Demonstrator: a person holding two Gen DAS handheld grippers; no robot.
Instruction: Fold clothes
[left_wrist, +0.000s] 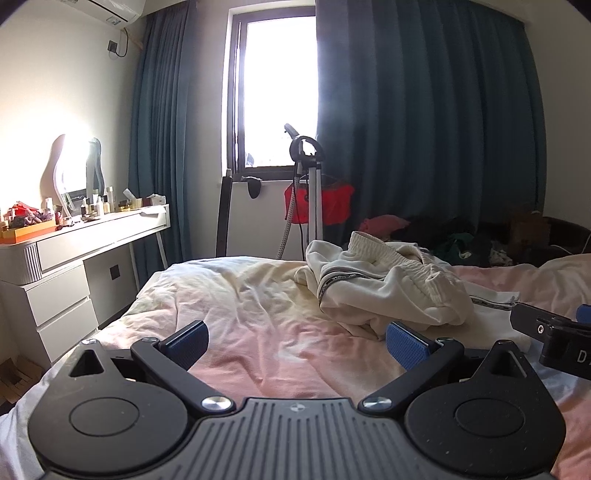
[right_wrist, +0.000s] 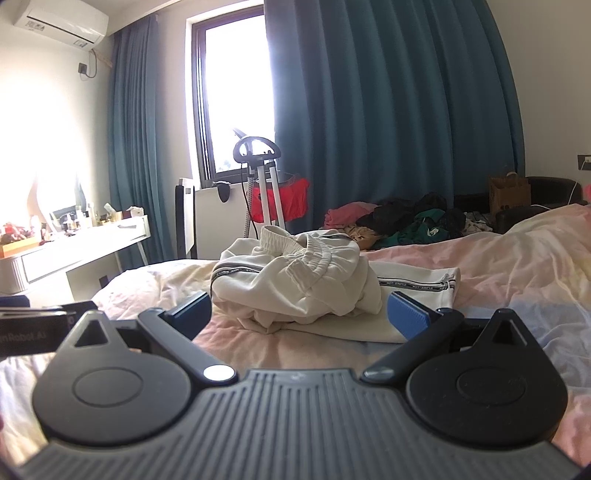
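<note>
A crumpled pair of cream sweatpants with a ribbed waistband and black-and-white side tape lies bunched on the pink bed sheet. In the right wrist view the sweatpants sit just ahead, one leg stretched flat to the right. My left gripper is open and empty, low over the sheet, left of the pile. My right gripper is open and empty, jaws wide, just in front of the pile. The right gripper's body shows at the right edge of the left wrist view.
A heap of dark, green and pink clothes lies at the bed's far side. A garment steamer stand with a red cloth stands by the window. A white dressing table with bottles is at the left. Blue curtains hang behind.
</note>
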